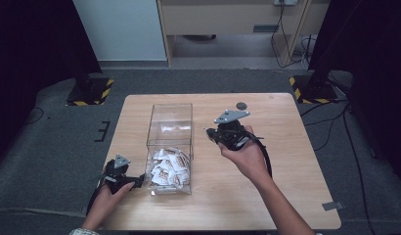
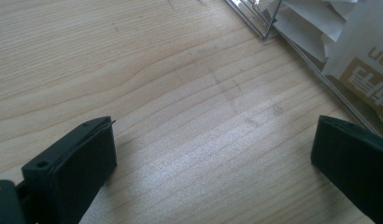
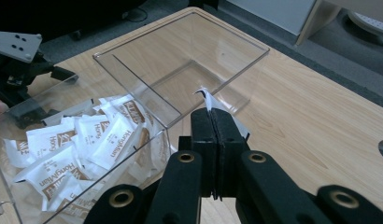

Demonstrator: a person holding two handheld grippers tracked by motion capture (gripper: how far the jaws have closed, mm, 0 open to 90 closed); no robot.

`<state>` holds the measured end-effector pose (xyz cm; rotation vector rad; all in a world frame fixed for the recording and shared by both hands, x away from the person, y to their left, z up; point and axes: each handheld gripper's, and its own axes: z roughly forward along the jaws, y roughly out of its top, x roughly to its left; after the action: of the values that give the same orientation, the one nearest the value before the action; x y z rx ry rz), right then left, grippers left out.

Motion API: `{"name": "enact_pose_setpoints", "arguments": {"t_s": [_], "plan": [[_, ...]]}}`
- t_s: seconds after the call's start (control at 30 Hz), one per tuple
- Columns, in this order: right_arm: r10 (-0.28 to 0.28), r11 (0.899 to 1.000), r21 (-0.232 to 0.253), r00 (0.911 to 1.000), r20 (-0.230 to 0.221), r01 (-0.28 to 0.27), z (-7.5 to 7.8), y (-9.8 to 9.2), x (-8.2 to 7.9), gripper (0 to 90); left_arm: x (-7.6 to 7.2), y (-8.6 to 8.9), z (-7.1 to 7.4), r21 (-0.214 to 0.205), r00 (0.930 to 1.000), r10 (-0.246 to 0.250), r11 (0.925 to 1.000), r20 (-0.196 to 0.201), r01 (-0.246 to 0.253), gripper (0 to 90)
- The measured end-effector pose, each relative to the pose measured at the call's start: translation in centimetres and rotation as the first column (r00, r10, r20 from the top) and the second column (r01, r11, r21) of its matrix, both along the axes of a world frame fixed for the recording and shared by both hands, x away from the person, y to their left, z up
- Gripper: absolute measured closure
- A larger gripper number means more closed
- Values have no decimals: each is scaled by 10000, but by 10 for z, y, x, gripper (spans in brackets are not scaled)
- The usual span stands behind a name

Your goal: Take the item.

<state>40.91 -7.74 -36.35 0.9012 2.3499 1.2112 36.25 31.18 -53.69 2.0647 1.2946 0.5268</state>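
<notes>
Sachet (image 3: 206,98), thin white paper, pinched flat in right gripper (image 3: 212,122) beside the clear box (image 3: 180,70); left gripper (image 2: 213,154) gapes wide near desk's left edge

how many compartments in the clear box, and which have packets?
2. The clear plastic box has a divider: the near compartment holds a pile of white-and-brown paper packets; the far compartment is empty. The right gripper pinches one more white packet.

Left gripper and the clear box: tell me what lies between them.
Nothing: in the left gripper view, bare wooden table runs from the open left gripper to the clear box wall, behind which the white packets lie.
</notes>
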Motion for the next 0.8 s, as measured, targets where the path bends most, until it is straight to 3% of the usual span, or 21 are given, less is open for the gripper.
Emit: {"name": "enact_pose_setpoints", "arguments": {"t_s": [0.1, 0.47, 0.8], "plan": [[-92, 9998, 194, 10000, -6, 92, 3, -3, 2, 891, 0, 0, 0, 2, 10000, -3, 10000, -3, 3, 0], [-332, 9994, 67, 9994, 81, 332, 6, -11, 8, 891, 0, 0, 0, -1, 10000, -1, 10000, -1, 1, 0], [-974, 9952, 11, 9952, 52, 974, 3, -34, 18, 891, 0, 0, 0, 2, 10000, -1, 10000, -1, 1, 0]]}}
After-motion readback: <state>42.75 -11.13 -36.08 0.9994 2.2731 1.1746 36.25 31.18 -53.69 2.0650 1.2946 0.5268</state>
